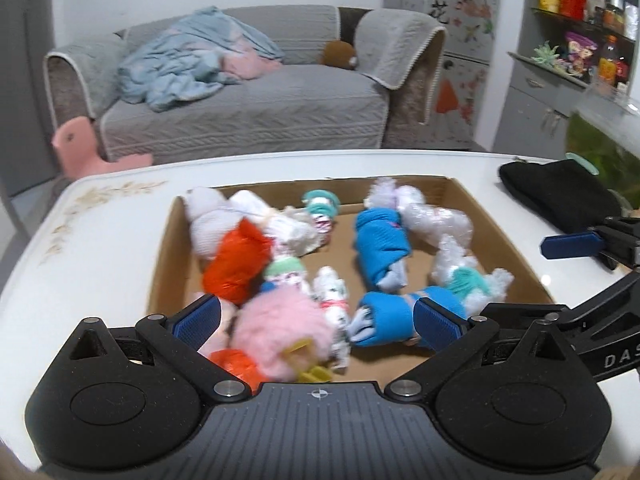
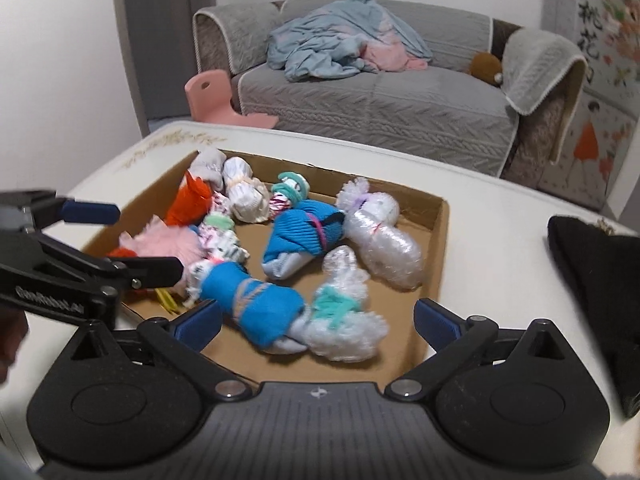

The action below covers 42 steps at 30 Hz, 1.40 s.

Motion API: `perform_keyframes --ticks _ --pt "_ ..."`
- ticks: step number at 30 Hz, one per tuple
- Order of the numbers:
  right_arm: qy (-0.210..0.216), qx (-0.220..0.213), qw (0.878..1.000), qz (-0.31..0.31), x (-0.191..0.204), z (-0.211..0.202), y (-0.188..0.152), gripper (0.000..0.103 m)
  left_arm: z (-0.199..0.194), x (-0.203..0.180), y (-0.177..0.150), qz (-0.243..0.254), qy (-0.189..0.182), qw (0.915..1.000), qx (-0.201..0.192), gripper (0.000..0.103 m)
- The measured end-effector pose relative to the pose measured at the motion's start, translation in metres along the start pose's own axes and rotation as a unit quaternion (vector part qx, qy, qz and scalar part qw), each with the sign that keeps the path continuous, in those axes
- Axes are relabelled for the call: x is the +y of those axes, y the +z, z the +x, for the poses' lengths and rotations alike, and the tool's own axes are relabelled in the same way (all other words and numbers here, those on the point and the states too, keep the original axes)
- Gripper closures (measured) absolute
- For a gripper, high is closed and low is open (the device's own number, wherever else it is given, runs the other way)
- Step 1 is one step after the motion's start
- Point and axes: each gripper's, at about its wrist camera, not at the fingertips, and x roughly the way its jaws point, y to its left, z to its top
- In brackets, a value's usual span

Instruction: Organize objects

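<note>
Many rolled socks [image 2: 256, 312] fill a cardboard box [image 2: 438, 236] mid-frame on a white bench [image 1: 120, 216]. Grey sofa [image 1: 248, 120] behind, blue blanket [image 1: 192, 64] upper left. Left gripper [image 1: 316, 320] and right gripper [image 2: 318, 322]: fingers [image 2: 200, 322] spread, pinching nothing. Black cloth [image 1: 560, 196] right edge.

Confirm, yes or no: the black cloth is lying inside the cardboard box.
No, the black cloth lies on the white table, outside the cardboard box.

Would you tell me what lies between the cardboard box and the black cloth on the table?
Nothing: in the right wrist view, bare white table separates the cardboard box from the black cloth.
</note>
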Motion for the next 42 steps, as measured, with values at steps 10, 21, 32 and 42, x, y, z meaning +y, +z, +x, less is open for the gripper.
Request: perform_keyframes --ticks 10,21,32,42 --pt "-0.003 -0.009 0.999 0.054 0.015 0.000 -0.003 0.001 -0.011 0.016 -0.009 -0.027 0.014 0.9995 -0.011 0.001" --pt "-0.009 -0.015 0.997 0.079 0.017 0.001 -0.005 0.001 -0.017 0.020 -0.010 -0.024 0.043 0.9987 -0.017 0.001" --pt "-0.001 -0.017 0.997 0.072 0.024 0.000 -0.004 0.001 -0.020 0.024 -0.008 -0.024 0.057 0.9978 -0.022 0.001" --pt "0.002 -0.016 0.998 0.063 0.030 -0.001 -0.004 0.001 -0.016 0.027 -0.008 -0.023 0.080 0.9964 -0.018 0.001"
